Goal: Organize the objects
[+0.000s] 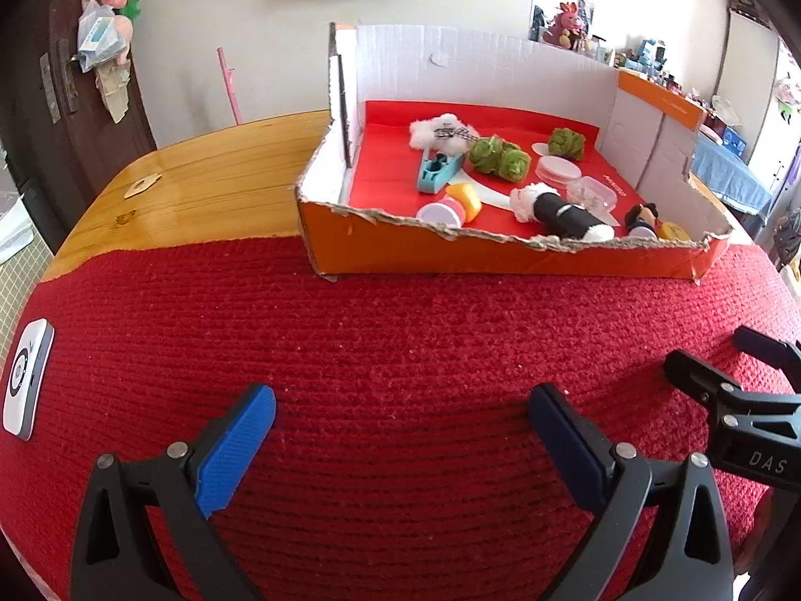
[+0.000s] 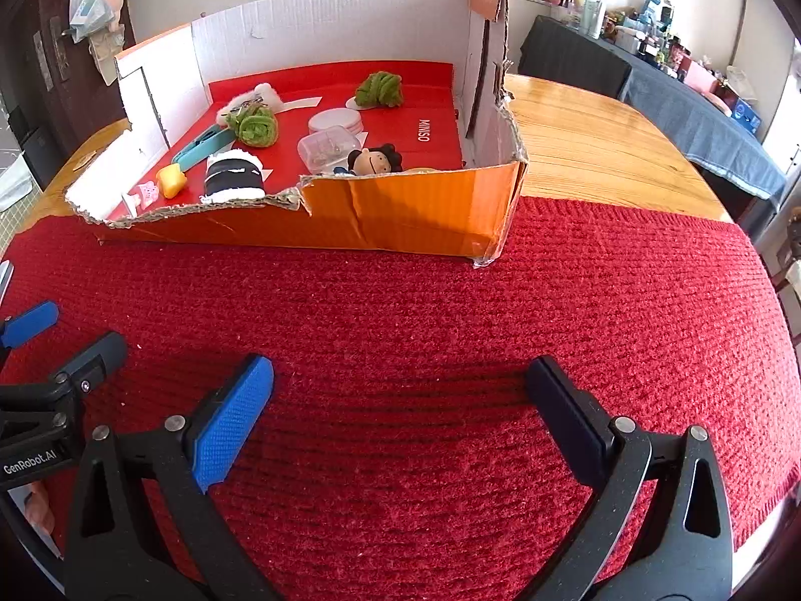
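Observation:
An orange cardboard box (image 1: 500, 250) with a torn front wall stands on the red knitted mat (image 1: 375, 375), also in the right wrist view (image 2: 415, 210). Inside lie green plush balls (image 1: 498, 158), a black-and-white plush roll (image 1: 565, 213), a teal tool (image 1: 438, 170), a yellow piece (image 1: 465, 200), a clear plastic case (image 1: 593, 193) and a doll figure (image 2: 375, 160). My left gripper (image 1: 400, 418) is open and empty above the mat, short of the box. My right gripper (image 2: 398, 393) is open and empty beside it; it shows in the left wrist view (image 1: 726, 360).
A white device (image 1: 27, 385) lies at the mat's left edge. The wooden table (image 2: 601, 150) extends behind and to both sides of the box. A dark door with hanging plush toys (image 1: 107, 10) is at the far left; cluttered shelves (image 2: 666, 45) stand at the far right.

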`<state>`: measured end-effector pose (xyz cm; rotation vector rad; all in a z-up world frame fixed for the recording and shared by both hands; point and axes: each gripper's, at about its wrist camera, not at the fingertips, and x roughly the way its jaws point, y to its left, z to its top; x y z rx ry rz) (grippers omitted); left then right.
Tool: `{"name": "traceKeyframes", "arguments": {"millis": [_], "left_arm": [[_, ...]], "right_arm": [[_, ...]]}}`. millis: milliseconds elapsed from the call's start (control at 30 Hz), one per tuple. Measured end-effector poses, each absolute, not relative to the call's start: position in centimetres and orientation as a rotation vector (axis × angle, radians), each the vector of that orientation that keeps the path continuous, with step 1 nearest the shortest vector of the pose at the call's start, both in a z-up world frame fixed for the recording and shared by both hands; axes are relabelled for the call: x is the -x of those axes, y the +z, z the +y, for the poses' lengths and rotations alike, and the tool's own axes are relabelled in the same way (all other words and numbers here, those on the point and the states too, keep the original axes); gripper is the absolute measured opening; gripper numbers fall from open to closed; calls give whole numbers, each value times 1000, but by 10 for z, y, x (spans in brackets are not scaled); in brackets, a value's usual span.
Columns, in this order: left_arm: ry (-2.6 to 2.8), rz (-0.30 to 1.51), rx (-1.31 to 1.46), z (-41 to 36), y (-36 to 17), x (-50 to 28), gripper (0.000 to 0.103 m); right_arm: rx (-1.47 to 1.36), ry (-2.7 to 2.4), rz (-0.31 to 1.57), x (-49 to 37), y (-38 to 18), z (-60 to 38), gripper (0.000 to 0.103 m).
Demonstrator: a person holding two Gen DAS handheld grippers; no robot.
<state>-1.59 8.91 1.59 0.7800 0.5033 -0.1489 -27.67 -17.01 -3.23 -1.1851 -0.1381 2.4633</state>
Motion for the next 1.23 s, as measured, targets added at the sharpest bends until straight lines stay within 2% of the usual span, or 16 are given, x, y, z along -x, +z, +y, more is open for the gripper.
{"name": "traceKeyframes", "arguments": {"millis": [1233], "left_arm": [[-151,479,-817,87,17,12,103]], "right_arm": [[1189,2460,-149,281,-32,-172,103]]}}
